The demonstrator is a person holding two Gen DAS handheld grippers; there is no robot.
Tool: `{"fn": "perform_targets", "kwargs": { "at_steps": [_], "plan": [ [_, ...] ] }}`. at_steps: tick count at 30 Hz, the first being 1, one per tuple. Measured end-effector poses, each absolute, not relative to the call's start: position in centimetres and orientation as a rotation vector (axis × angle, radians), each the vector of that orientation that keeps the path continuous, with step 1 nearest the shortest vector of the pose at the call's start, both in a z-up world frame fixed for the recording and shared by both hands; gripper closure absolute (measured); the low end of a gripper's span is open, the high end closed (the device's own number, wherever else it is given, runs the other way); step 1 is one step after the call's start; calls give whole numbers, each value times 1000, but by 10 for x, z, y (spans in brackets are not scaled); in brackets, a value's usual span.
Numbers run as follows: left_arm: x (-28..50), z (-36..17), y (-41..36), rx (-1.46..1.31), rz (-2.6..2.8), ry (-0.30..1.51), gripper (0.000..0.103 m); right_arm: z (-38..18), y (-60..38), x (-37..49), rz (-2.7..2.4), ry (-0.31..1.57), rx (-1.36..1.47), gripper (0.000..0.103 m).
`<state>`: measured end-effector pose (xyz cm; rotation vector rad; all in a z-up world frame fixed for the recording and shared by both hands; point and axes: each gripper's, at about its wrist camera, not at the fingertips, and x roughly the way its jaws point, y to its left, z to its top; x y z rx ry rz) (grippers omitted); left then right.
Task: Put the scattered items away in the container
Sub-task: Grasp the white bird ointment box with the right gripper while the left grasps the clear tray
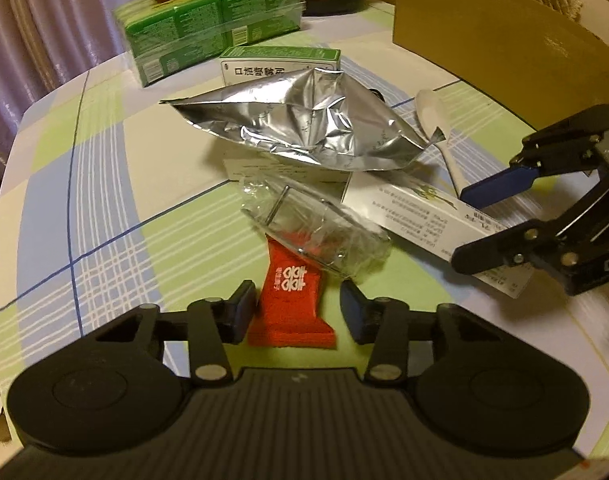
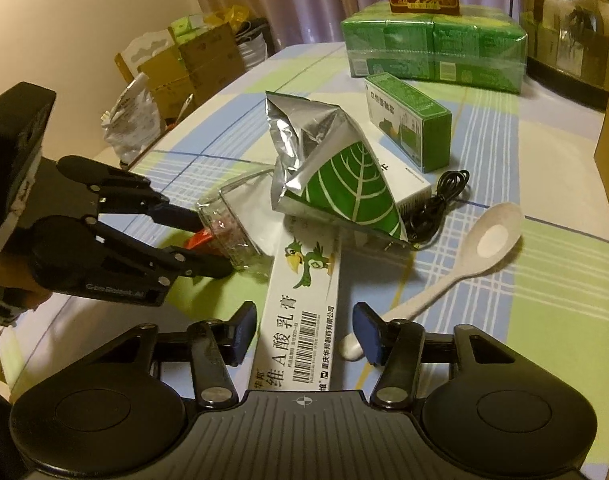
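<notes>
Trouble could start with the clear wrapper, because it lies on top of the far end of the red packet. Your left gripper has its 2 fingers spread wide, 1 on each side of the red packet, and they hold nothing yet. If you squeeze and lift fast, the crinkly wrapper may catch and drag along, or the soft packet may slip out.

Your right gripper is wide too, with its fingers on both sides of the long white box. That box runs under the silver bag, so a quick pull could tip the bag over. The white spoon lies just beside your right finger and could get knocked away.

Nothing is in the cardboard box yet, as far as you can see; it stands at the far right of the table, past the pile.

Underneath is a tablecloth with green, blue and white checks. It looks smooth, so things may slide on it. Farther back are a green pack, a small green box, a black cable, a shiny pot, and curtains.
</notes>
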<state>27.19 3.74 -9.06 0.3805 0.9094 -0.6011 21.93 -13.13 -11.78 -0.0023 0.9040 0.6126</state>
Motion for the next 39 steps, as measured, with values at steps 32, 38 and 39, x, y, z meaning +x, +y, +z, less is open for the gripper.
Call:
{"fn": "perform_targets", "kwargs": {
  "at_steps": [32, 38, 39],
  "plan": [
    [154, -84, -1, 419, -564, 1007, 52, -108, -181, 108, 439, 907, -210, 67],
    [147, -72, 1, 346, -529, 980, 47, -110, -178, 111, 442, 897, -221, 63],
    [144, -69, -1, 342, -528, 962, 43, -110, -178, 112, 440, 897, -220, 61]
  ]
}}
